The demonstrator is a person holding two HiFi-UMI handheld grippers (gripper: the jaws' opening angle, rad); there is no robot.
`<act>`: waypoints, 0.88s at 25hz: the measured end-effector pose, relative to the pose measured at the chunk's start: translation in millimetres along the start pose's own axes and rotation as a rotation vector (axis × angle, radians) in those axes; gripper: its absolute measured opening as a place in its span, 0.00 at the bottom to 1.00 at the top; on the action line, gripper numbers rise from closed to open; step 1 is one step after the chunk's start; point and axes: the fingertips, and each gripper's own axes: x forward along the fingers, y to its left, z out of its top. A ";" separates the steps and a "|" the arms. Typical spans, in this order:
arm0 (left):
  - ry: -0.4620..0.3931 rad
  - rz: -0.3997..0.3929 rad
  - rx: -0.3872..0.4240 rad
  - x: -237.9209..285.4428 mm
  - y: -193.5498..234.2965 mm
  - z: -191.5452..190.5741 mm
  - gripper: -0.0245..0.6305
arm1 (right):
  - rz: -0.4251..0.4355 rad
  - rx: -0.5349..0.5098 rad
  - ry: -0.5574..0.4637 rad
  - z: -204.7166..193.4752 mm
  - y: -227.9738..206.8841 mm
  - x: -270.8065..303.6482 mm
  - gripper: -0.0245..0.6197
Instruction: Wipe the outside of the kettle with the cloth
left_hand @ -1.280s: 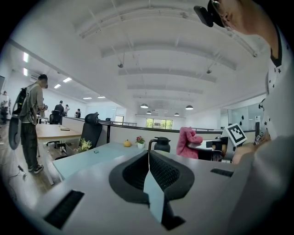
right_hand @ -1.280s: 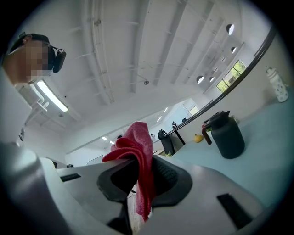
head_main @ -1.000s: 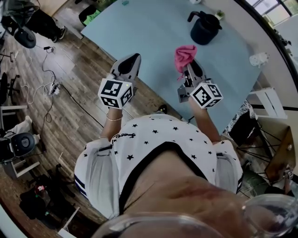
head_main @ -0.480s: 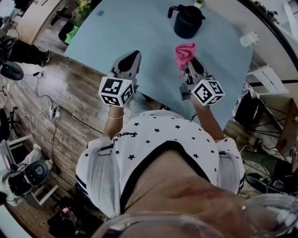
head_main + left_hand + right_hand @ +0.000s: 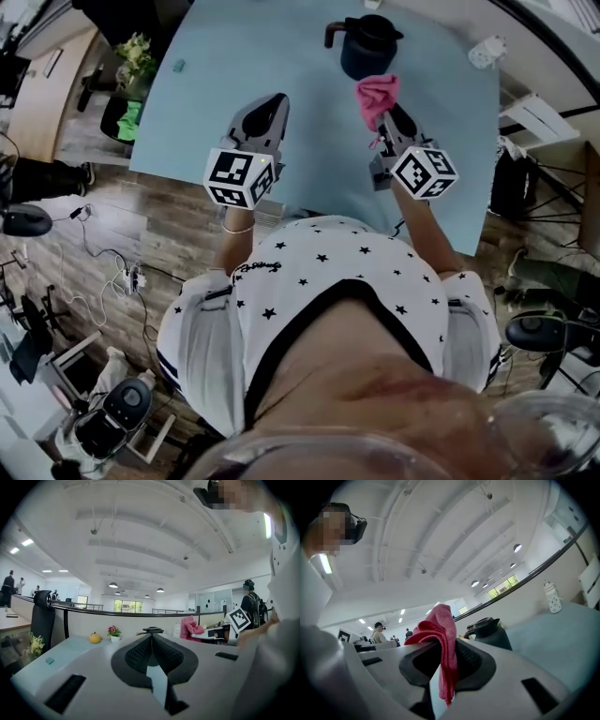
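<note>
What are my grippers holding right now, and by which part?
Right gripper pinches the pink cloth by a fold, the rest bunched past its fingers. Left gripper: shut, empty.

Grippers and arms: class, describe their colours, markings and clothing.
The left gripper and right gripper: grey shells, black tapering jaws, each with a white cube of black square markers. Short white star-print sleeves; a bracelet on the left wrist.

Left claw (image 5: 275,101) seemingly closed, empty; right claw (image 5: 389,118) clamped on cloth (image 5: 377,92).
</note>
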 end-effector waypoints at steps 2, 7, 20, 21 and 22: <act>-0.002 -0.021 -0.005 2.4 11.8 -0.4 0.08 | -0.045 0.010 -0.005 -2.8 -2.6 10.9 0.14; 0.008 -0.060 -0.017 4.0 40.6 -4.5 0.08 | -0.132 0.035 -0.026 -7.7 -7.0 43.1 0.14; 0.007 -0.161 -0.036 2.5 84.0 -8.7 0.08 | -0.390 0.072 -0.072 -20.2 -41.6 112.6 0.14; 0.005 -0.164 -0.037 1.8 84.9 -8.2 0.08 | -0.405 0.076 -0.070 -21.1 -45.3 115.7 0.14; 0.003 -0.165 -0.037 0.9 86.1 -8.1 0.08 | -0.419 0.087 -0.069 -22.0 -49.2 118.1 0.14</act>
